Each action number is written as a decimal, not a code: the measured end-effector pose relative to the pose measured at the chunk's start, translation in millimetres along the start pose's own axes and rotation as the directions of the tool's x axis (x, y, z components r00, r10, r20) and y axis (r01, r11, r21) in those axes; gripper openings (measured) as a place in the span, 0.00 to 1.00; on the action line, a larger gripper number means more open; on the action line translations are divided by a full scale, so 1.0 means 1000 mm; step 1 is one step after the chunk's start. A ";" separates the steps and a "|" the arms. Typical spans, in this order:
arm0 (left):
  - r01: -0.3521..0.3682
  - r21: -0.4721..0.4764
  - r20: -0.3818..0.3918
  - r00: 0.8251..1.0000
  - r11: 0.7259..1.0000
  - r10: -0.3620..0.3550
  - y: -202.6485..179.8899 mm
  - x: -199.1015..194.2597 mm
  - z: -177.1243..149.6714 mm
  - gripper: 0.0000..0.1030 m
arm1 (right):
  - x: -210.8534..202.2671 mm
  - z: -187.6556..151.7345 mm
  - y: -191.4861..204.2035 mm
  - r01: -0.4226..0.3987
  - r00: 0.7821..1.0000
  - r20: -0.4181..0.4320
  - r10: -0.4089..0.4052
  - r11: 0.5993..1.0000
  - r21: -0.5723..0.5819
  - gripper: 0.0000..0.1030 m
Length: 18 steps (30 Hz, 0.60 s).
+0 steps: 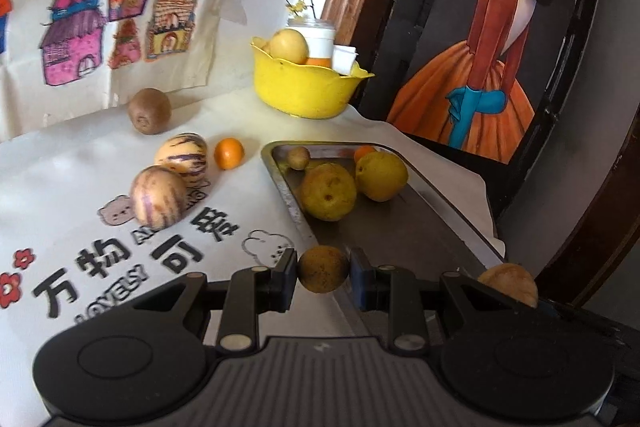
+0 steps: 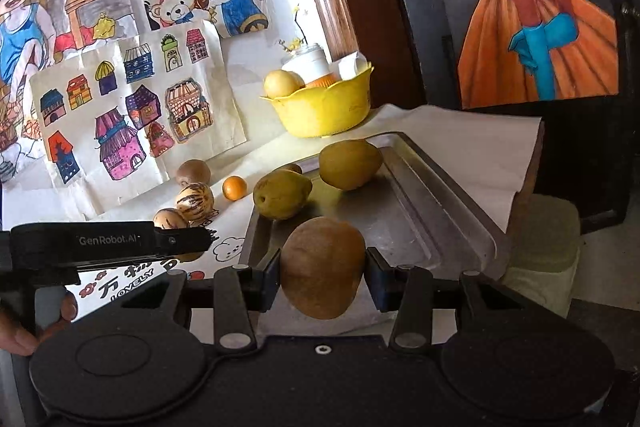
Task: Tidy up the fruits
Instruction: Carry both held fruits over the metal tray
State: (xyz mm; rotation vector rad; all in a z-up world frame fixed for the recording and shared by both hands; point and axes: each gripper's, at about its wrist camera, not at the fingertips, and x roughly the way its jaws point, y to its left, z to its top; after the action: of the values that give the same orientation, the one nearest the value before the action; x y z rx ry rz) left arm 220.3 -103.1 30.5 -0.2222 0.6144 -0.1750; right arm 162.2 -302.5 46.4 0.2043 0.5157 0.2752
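Note:
My left gripper is shut on a small round brown fruit, held above the near left rim of the metal tray. My right gripper is shut on a larger brown potato-like fruit, above the tray's near edge; that fruit also shows at the right of the left wrist view. Two yellow-green pears and a small brown fruit lie in the tray. On the cloth lie two striped melons, a small orange and a kiwi.
A yellow bowl with fruit and a white cup stands behind the tray. Children's drawings hang on the wall at left. A dark framed painting leans at right. The left gripper's body crosses the right wrist view at left.

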 end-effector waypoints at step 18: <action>0.018 0.048 -0.018 1.000 0.999 -0.018 -0.019 0.057 0.009 0.30 | 0.088 0.058 -0.041 -0.009 0.996 -0.088 0.013 0.999 0.042 0.45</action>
State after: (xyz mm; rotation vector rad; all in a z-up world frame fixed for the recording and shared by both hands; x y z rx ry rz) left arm 269.5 -132.6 11.2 -0.1801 0.6249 -0.2091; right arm 274.1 -320.8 45.1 0.2365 0.6087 0.2855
